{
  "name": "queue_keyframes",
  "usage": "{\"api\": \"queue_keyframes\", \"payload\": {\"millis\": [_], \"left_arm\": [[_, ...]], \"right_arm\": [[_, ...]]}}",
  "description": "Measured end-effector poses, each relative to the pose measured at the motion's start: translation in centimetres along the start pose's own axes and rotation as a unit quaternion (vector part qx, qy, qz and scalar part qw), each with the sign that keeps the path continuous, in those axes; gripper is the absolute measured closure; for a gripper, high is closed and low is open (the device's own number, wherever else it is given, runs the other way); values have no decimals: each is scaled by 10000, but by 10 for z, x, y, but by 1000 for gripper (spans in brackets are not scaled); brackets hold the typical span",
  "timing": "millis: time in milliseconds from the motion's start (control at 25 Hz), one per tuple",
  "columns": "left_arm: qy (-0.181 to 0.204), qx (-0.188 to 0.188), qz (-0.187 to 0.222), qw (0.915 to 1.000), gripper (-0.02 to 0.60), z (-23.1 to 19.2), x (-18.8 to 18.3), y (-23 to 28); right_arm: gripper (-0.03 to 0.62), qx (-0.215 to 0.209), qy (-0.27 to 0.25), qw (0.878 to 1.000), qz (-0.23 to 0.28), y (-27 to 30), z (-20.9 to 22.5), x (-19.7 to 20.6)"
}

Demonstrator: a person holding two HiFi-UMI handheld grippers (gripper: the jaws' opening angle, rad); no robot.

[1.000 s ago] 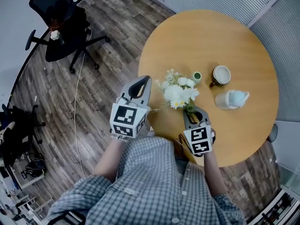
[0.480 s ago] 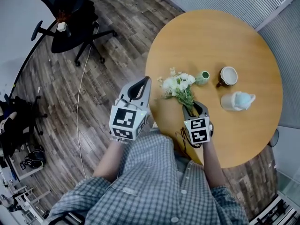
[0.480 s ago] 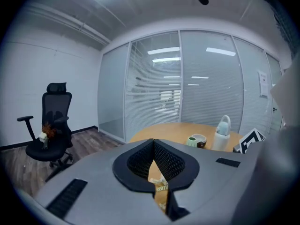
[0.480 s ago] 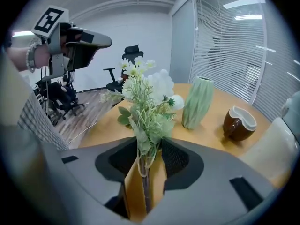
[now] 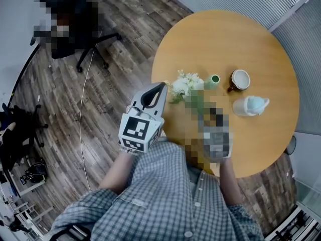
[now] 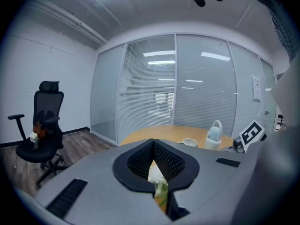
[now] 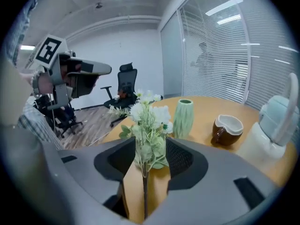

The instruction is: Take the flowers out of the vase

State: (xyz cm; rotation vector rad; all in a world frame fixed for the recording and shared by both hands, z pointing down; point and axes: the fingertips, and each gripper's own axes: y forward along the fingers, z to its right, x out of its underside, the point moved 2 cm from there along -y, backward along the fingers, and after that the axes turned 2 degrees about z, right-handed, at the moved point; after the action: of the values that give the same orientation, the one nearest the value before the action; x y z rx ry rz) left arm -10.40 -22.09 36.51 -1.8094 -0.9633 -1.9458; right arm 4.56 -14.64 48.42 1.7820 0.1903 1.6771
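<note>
The bunch of white flowers with green leaves (image 7: 149, 118) is out of the ribbed pale-green vase (image 7: 183, 118), which stands upright on the round wooden table (image 5: 225, 39). The bunch's stem runs down the middle between the jaws of my right gripper (image 7: 145, 146). Those jaws are opening, with a gap on each side of the stem. In the head view the flowers (image 5: 186, 83) lie left of the vase (image 5: 214, 79), and a blurred patch covers the right gripper. My left gripper (image 5: 161, 87) is shut and holds nothing, at the table's near-left edge.
A brown cup with a white inside (image 5: 238, 79) and a white and pale-blue jug (image 5: 251, 105) stand right of the vase. A black office chair (image 6: 43, 125) stands on the wood floor at the left. Glass walls with blinds lie beyond the table.
The flowers have shifted up and to the left in the head view, now level with the vase. The left gripper has stayed put.
</note>
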Motion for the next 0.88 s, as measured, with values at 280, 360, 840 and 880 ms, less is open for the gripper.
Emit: {"api": "queue_keyframes", "payload": {"millis": [280, 360, 840, 880], "left_arm": [[80, 462, -37, 9989, 574, 28, -10, 3], [77, 511, 40, 9987, 574, 36, -19, 1], [270, 838, 674, 9938, 574, 70, -82, -5], [338, 851, 707, 9933, 574, 71, -87, -7]], "right_arm": [[464, 526, 708, 9875, 1307, -48, 24, -54], [505, 684, 737, 9816, 1625, -63, 29, -69], [562, 1173, 786, 9489, 2823, -136, 52, -138], [563, 1203, 794, 9461, 2900, -141, 52, -143]]}}
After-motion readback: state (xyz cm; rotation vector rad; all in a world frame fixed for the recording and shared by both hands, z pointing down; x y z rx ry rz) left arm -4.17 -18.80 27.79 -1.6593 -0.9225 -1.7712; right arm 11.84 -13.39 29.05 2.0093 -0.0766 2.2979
